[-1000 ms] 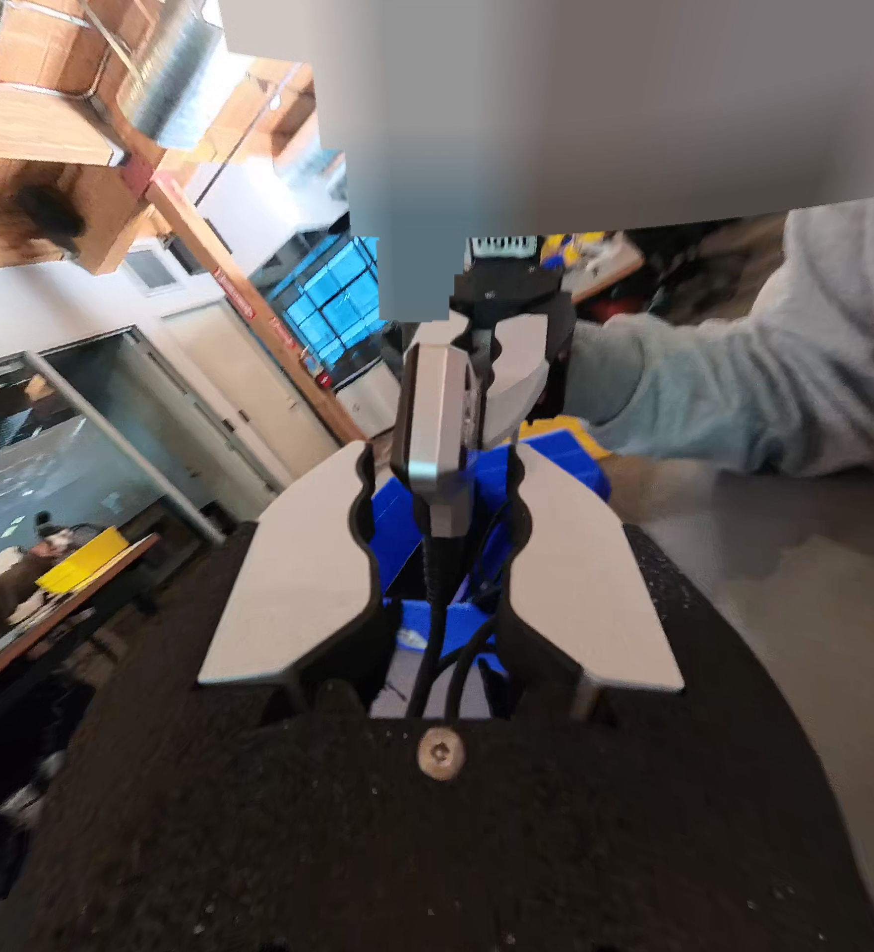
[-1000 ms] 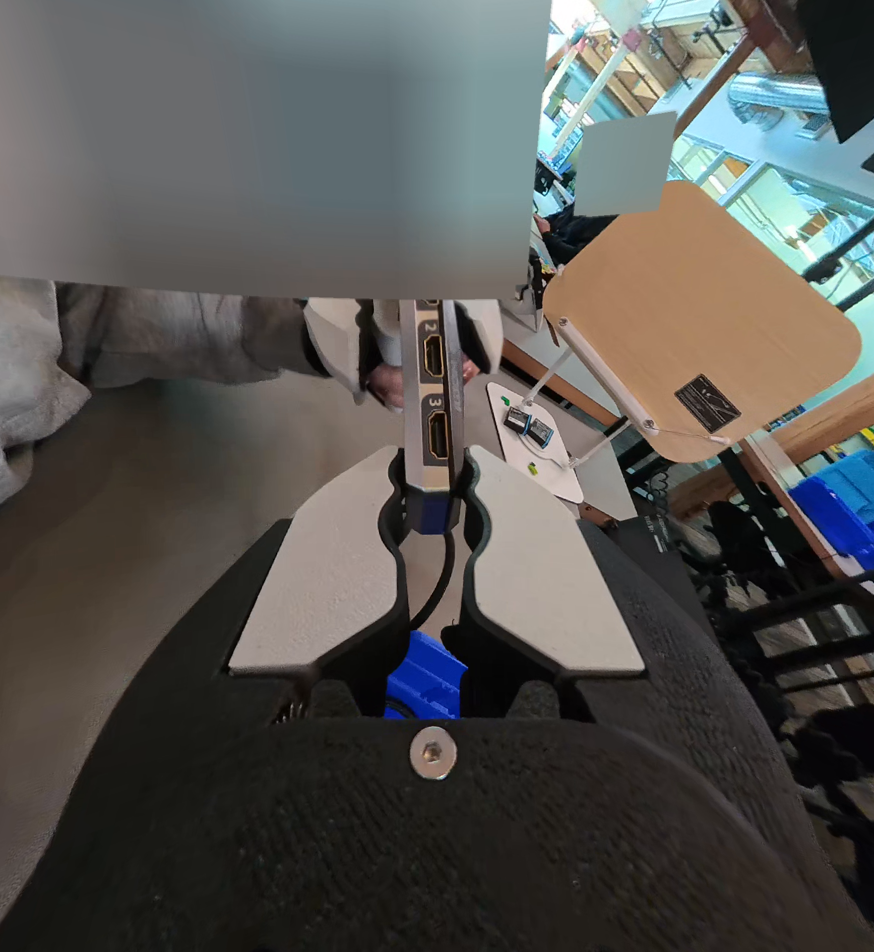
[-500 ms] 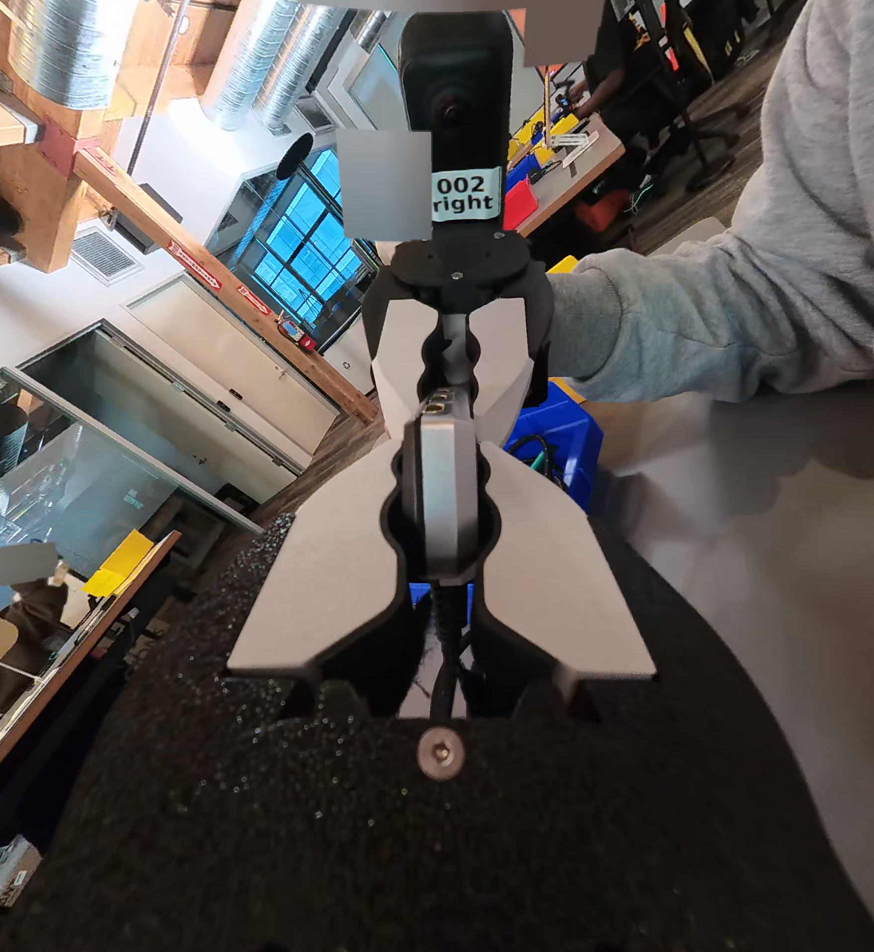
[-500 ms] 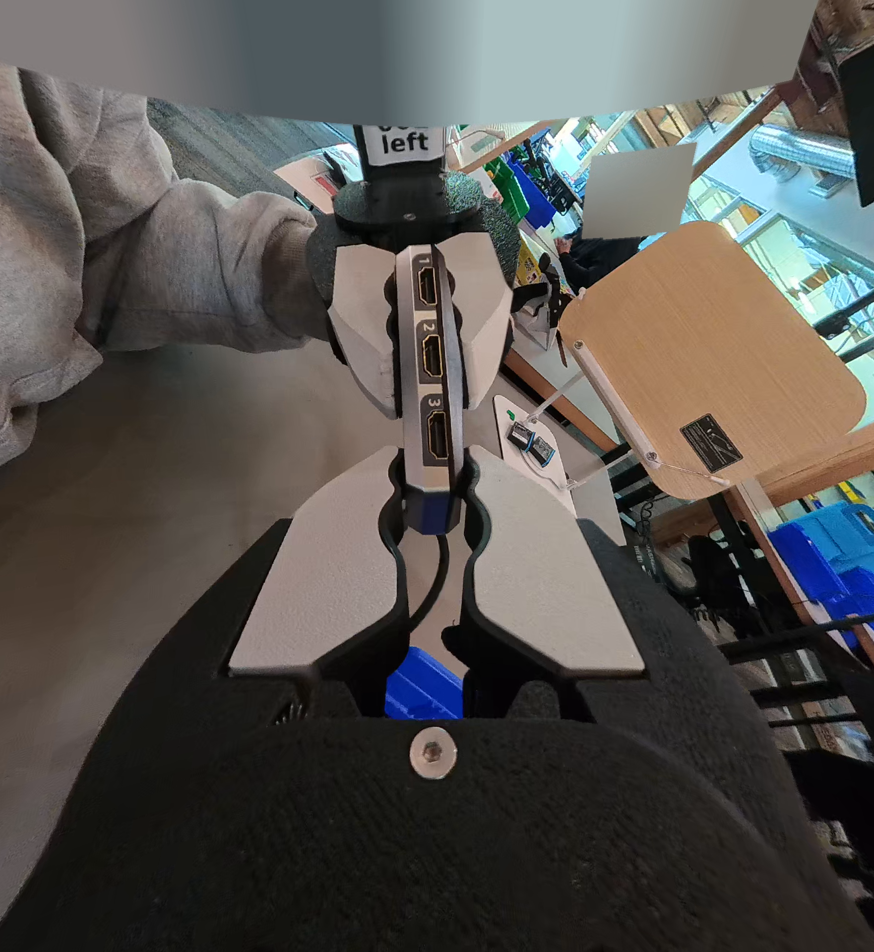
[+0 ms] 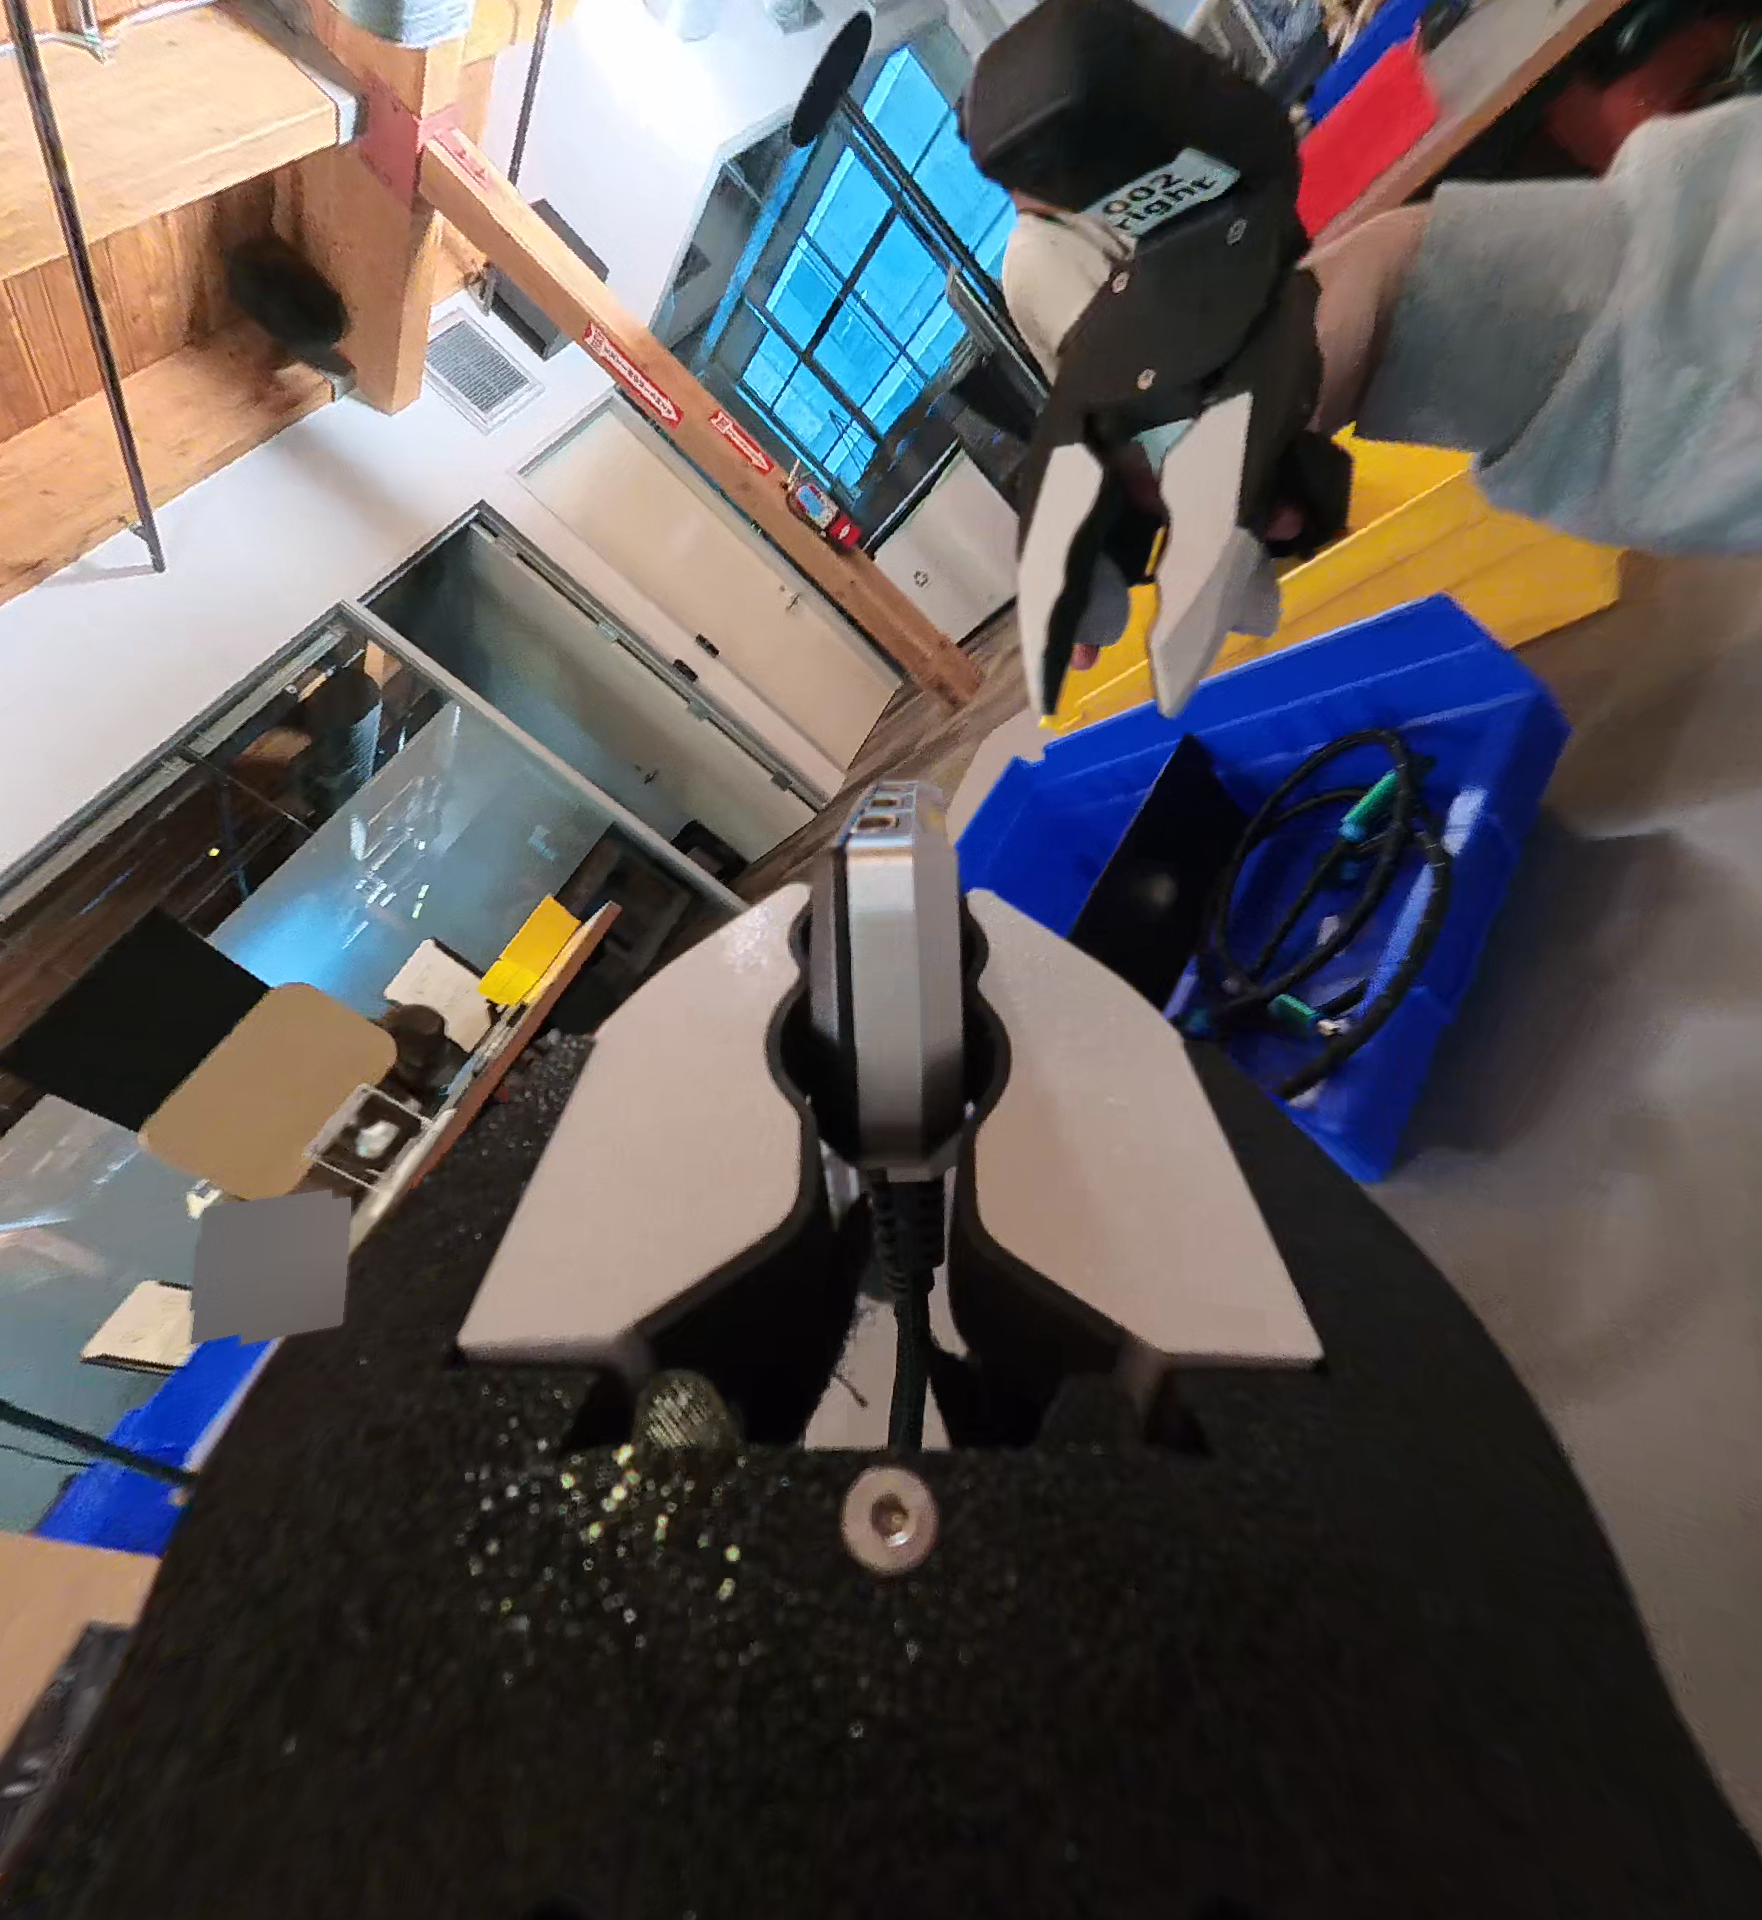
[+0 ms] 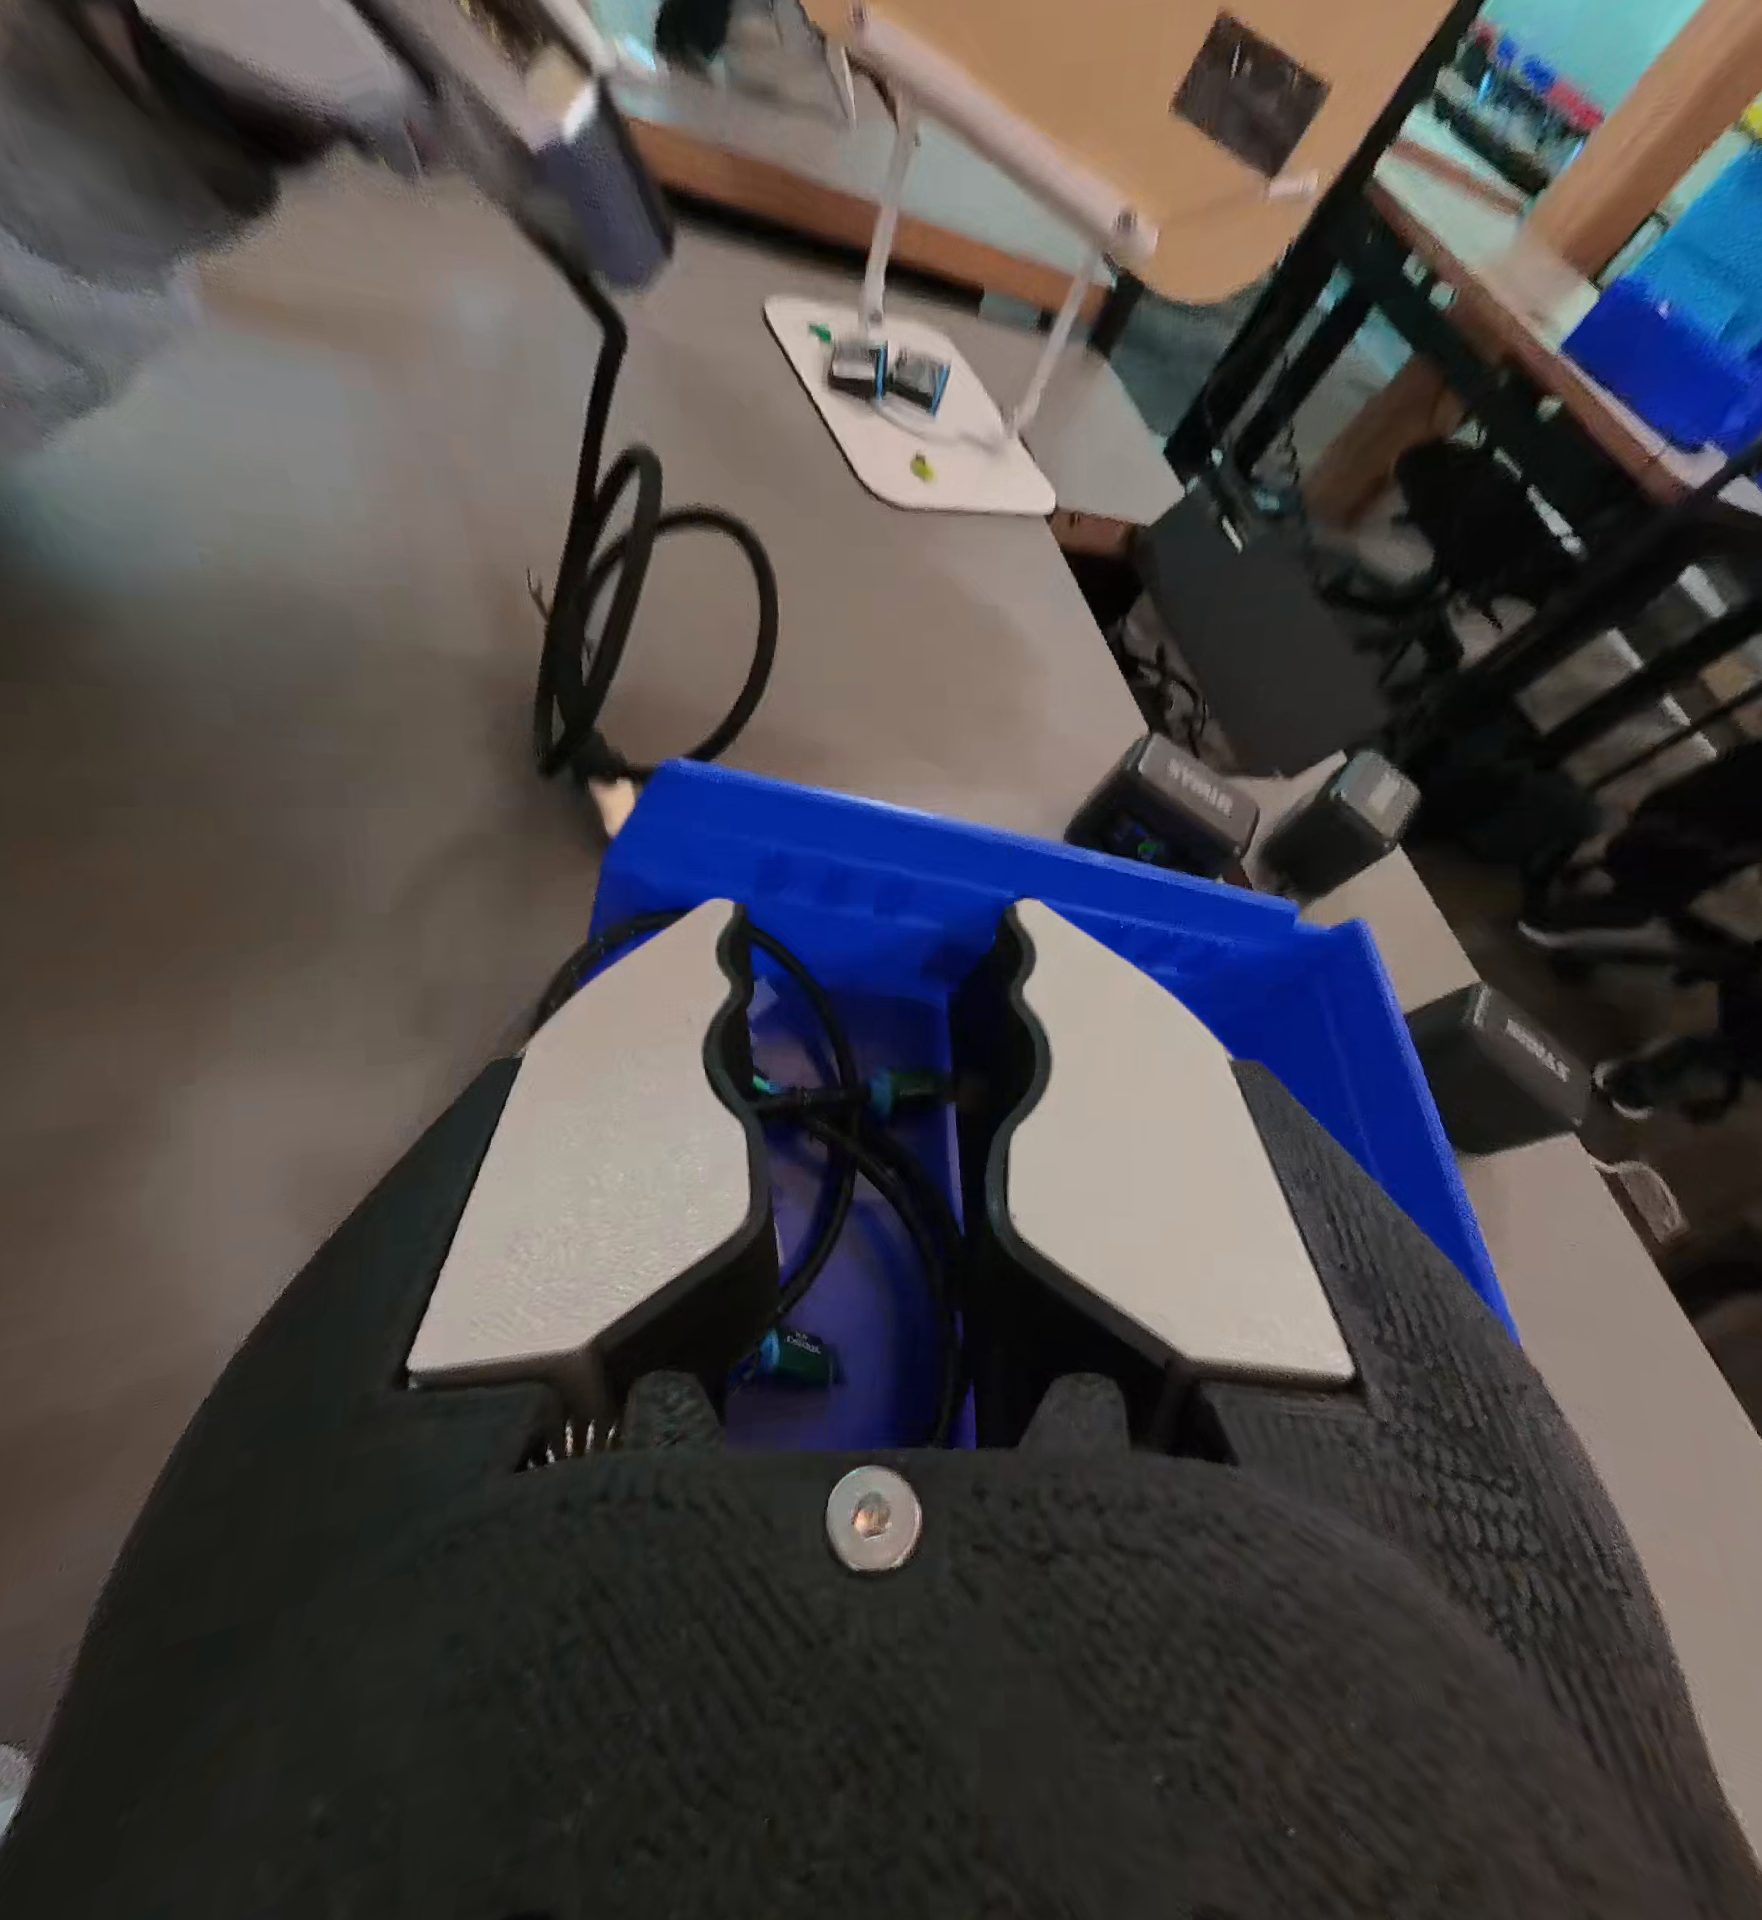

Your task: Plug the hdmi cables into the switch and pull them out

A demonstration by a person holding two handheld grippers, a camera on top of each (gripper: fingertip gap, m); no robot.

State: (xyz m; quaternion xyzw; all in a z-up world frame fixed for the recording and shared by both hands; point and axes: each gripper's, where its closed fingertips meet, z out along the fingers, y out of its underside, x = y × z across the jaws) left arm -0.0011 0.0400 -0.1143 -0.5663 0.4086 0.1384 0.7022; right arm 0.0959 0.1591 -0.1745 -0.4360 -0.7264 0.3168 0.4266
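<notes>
The left gripper [image 5: 887,914] is closed on a slim grey hub [image 5: 892,997] with ports along its far edge. Both pads press its flat sides, and the hub stands on edge between them. A black braided cable [image 5: 903,1278] runs from the hub's near end back between the fingers. In the right wrist view this cable [image 6: 596,499] hangs from the raised hub [image 6: 586,166], at far left, to a loose coil on the grey table [image 6: 233,831], with its plug lying just beside the bin.

To the right of the left gripper sits a blue bin [image 5: 1376,707] holding coiled black cords with green plugs [image 5: 1355,894]. A yellow bin [image 5: 1428,561] lies just beyond it.

The right gripper [image 6: 866,914] is open, with nothing between its fingers. It hovers over the blue bin [image 6: 1064,873], above the cords [image 6: 856,1122]. In the left wrist view it [image 5: 1116,675] hangs above the bin's far rim, held by an arm in a grey sleeve [image 5: 1635,343].

Farther off on the table stands a white base with a stand [image 6: 908,416] bearing a tan board [image 6: 1064,104]. Three dark blocks [image 6: 1168,810] sit near the right edge.
</notes>
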